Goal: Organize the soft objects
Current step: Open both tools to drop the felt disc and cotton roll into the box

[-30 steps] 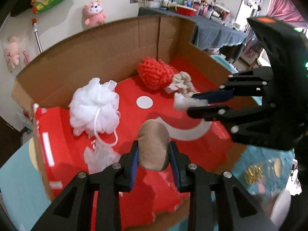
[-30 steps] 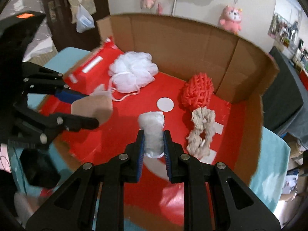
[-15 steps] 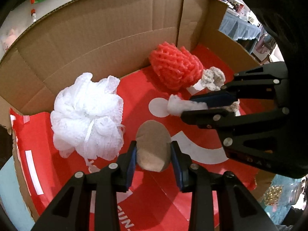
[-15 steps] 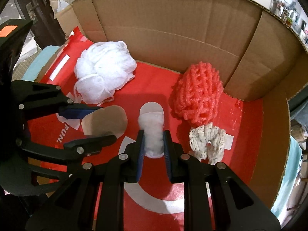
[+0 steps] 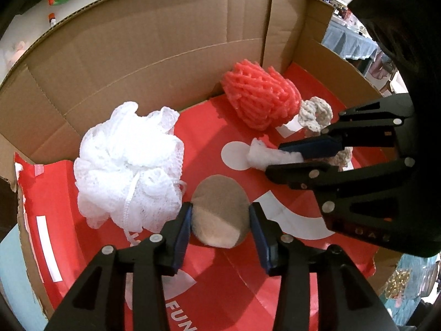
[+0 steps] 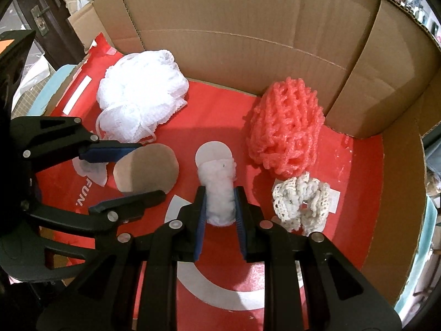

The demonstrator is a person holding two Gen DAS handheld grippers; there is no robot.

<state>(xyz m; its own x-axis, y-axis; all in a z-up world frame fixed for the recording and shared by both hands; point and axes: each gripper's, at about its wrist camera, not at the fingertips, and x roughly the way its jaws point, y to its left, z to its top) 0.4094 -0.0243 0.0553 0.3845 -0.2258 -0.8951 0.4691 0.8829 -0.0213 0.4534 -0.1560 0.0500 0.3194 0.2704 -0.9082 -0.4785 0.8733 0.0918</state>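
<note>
My left tongs [image 5: 220, 226] hang low inside the cardboard box [image 5: 171, 44], pointing steeply down at its red floor. Between their blue pads sits the tan sponge [image 5: 219, 215], an oval puff with a paler face turned toward me. The jaws are opening: a thin gap shows on the right side of the sponge, and on the left the pad [image 5: 184, 226] lies right at its edge, so I cannot tell whether it still presses. The sponge looks to be down on the red floor, near the front of the box.

My right tongs [image 6: 220, 211] are clenched on the white cotton wad [image 6: 219, 193], a fluffy roll squeezed narrow between the pads, its far end reaching over a white circle [image 6: 213, 150] printed on the floor. In the left camera these tongs come in from the right, with the wad poking out toward the left.

The two pairs sit side by side, the sponge just left of the wad and apart from it.

Left of the sponge, nearly touching it, lies the white mesh pouf [image 5: 129, 165] with its cord loop trailing. At the far right, close to the back wall, sits the coral mesh scrubber [image 6: 285, 127]. Touching its near side lies the cream crocheted piece [image 6: 300, 201], just right of my right tongs.
</note>
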